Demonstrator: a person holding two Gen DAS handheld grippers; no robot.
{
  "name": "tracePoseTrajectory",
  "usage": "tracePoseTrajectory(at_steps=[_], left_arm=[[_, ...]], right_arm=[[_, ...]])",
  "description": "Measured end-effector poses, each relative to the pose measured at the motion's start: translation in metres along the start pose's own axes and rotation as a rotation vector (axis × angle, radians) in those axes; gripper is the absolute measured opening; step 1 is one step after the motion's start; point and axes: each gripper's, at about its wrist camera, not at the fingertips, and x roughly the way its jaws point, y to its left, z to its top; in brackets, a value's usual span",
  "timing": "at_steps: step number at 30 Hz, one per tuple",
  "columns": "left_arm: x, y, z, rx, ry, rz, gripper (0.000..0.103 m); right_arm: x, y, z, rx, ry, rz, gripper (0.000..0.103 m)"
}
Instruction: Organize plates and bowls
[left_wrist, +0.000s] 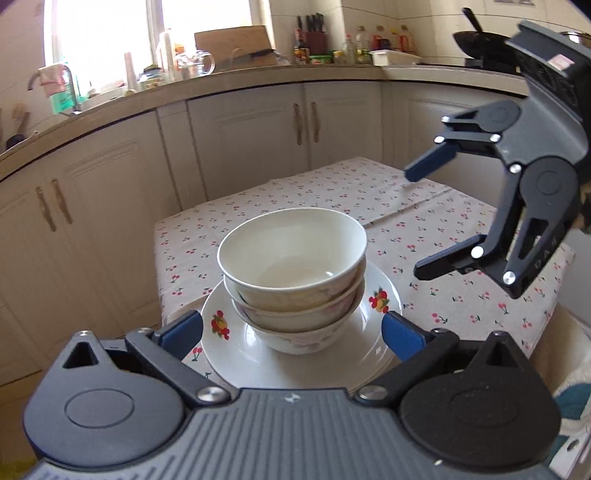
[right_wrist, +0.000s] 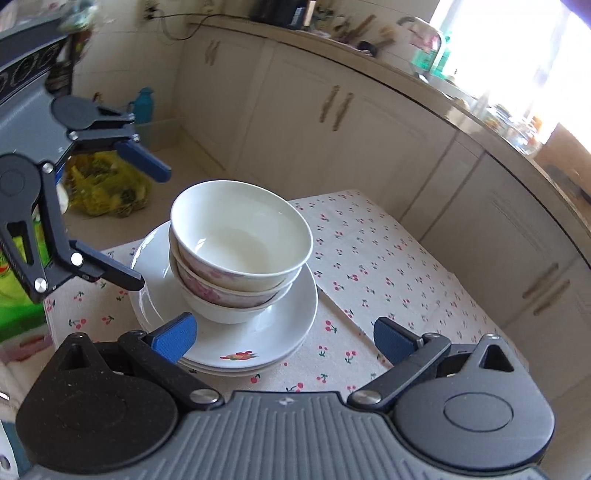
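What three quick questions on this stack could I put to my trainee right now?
1. How many bowls are nested on the plates?
2. True or false: the left tool is shut on a plate.
3. What covers the table? A. bare wood B. cherry-print cloth C. newspaper

Key: 1. Three. 2. False; both it and the right tool are open and hold nothing. 3. B.

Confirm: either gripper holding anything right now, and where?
Nothing held. The left gripper and right gripper both have open jaws with nothing between them, apart from the stacked bowls sitting on the plates.
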Motion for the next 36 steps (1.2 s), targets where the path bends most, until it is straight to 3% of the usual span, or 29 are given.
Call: tracePoseTrajectory(at_steps=[2, 6, 9, 12, 17, 24, 36], left_arm=[[-0.006, -0.01, -0.004, -0.065, -0.051, 0.094, 0.102], [-0.024, -0.032, -0.008, -0.17, -0.1, 0.196, 0.102], [-0.035, -0.043, -0.009, -0.294, -0.068, 0.239, 0.102], [-0.044, -0.048, -0.011, -0.379, -0.035, 0.227, 0.102], [-0.059, -0.067, -0.007, -0.358, 0.018, 0.283, 0.102], [-0.088, -0.082, 0.003, -0.33, -0.061, 0.291, 0.102], [-0.098, -0.086, 0.004, -0.374, -0.095, 0.286, 0.102]], right_arm=[[-0.01, 0.003, -0.008, 0.102, -0.01, -0.051, 0.103], [-0.017, 0.01, -0.026, 0.277, 0.026, -0.154, 0.103], [-0.022, 0.016, -0.042, 0.384, 0.058, -0.226, 0.103], [-0.032, 0.023, -0.056, 0.462, 0.082, -0.223, 0.103], [-0.062, 0.042, -0.064, 0.491, 0.062, -0.228, 0.103], [-0.095, 0.051, -0.056, 0.504, -0.009, -0.264, 0.103], [-0.111, 0.053, -0.054, 0.546, -0.064, -0.297, 0.103]])
